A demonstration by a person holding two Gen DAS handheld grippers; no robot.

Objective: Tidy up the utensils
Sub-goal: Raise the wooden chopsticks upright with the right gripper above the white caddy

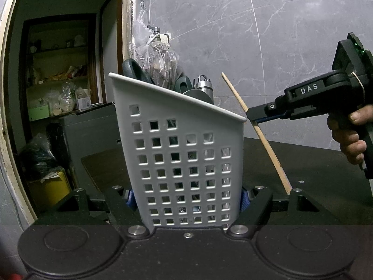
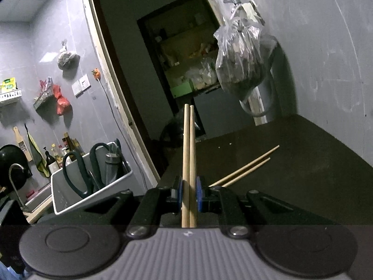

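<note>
Right wrist view: chopsticks (image 2: 189,158) point straight ahead from claw (image 2: 189,192).

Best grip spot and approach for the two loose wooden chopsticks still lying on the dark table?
Take the pair of loose wooden chopsticks near mid-length, coming from above with the tongs closing across their width. They lie flat, side by side and nearly parallel on the dark table, so one pinch probably catches both.

scissors (image 2: 77,175) and a flask (image 2: 112,165) crowd the caddy (image 1: 184,163) opening.

Utensil holder (image 1: 184,154) on the table (image 1: 326,163), chopsticks (image 1: 256,130) just right of it, scissors (image 2: 77,175) inside.
</note>
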